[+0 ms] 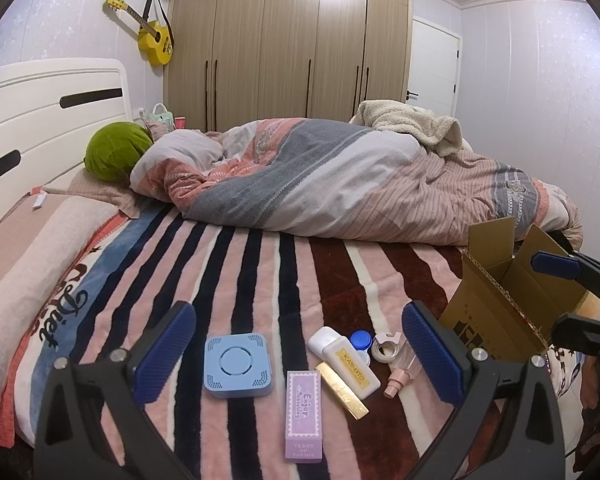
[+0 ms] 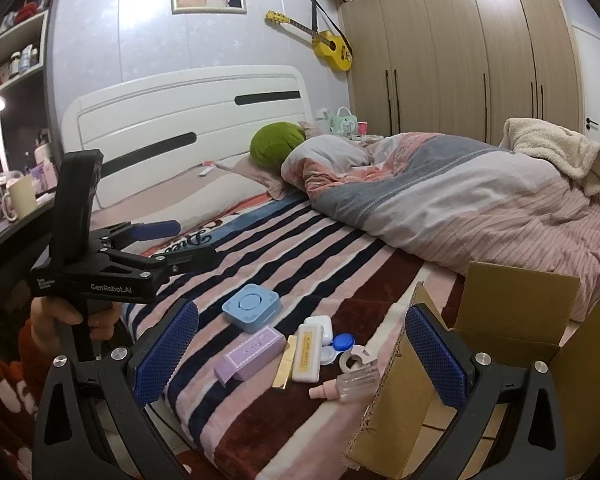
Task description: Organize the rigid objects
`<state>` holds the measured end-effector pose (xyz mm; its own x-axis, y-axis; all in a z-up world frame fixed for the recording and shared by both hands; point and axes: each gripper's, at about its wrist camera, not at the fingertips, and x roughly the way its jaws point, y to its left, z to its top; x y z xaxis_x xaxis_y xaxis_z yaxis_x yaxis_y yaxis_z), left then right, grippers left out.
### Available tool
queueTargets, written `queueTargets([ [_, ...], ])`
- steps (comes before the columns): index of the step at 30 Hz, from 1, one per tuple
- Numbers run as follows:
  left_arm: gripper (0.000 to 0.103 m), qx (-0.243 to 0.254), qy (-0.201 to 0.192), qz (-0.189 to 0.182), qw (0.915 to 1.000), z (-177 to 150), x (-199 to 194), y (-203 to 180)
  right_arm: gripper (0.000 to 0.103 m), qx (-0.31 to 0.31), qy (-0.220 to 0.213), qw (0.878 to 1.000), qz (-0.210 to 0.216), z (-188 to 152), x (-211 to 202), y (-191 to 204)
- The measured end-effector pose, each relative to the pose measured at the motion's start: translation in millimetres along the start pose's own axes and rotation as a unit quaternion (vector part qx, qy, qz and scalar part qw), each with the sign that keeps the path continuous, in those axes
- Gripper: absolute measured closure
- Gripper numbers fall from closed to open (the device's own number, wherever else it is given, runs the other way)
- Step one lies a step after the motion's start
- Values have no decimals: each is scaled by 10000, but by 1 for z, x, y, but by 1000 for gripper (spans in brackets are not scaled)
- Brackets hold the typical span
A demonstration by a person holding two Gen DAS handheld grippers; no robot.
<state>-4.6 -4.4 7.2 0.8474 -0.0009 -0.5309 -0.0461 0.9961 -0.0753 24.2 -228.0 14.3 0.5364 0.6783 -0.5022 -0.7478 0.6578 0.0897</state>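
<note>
From the left wrist view, the left gripper [image 1: 300, 344] hangs over the bed [image 1: 228, 264], its jaws spread wide with nothing between them. Seven small things lie on the striped blanket, all left of one open cardboard box [image 1: 496, 300]. Farthest from the box is one blue square case [image 1: 238, 366]. Nearer it lies one purple box [image 1: 303, 414], then one gold bar [image 1: 342, 390] touching one white case with a yellow label [image 1: 350, 362]. One blue-capped lens case [image 1: 362, 342] sits behind that, one tape roll [image 1: 385, 347] is closer to the box, and one pink spray bottle [image 1: 404, 366] lies just beside the box. The right gripper [image 1: 568, 300] shows at the box's right side, its jaws apart.

From the right wrist view, the right gripper [image 2: 302, 350] also has its jaws wide apart and empty, the right-hand jaw hanging over the box [image 2: 516, 320]. The same seven things lie left of the box, the spray bottle [image 2: 346, 386] nearest. One hand [image 2: 66, 320] holds the left gripper [image 2: 180, 242] farther left, its jaws apart.
</note>
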Motion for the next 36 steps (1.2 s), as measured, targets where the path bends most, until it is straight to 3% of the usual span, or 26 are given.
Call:
queueTargets([
  [10, 0, -19, 29, -92, 10000, -4, 4, 5, 0, -123, 14, 9999, 1, -4, 1, 4],
  [17, 0, -147, -38, -163, 9998, -7, 3, 17, 0, 167, -118, 9986, -488, -6, -4, 6],
  [21, 0, -173, -77, -234, 9995, -11, 3, 34, 0, -139, 170, 9978, -618, 2, 6, 22],
  [25, 0, -287, -75, -218, 9993, -18, 4, 59, 0, -392, 303, 9977, -453, 3, 32, 55],
  [30, 0, -233, 104, 69, 9997, -33, 14, 90, 0, -59, 608, 9981, -82, -19, 87, 85],
  [34, 0, -326, 190, 187, 9991, -49, 25, 114, 20, 557, 1170, 9916, 47, -51, 141, 93],
  [36, 0, -466, 149, 194, 9986, -56, 29, 125, 25, 857, 1395, 9865, 18, -66, 163, 94],
])
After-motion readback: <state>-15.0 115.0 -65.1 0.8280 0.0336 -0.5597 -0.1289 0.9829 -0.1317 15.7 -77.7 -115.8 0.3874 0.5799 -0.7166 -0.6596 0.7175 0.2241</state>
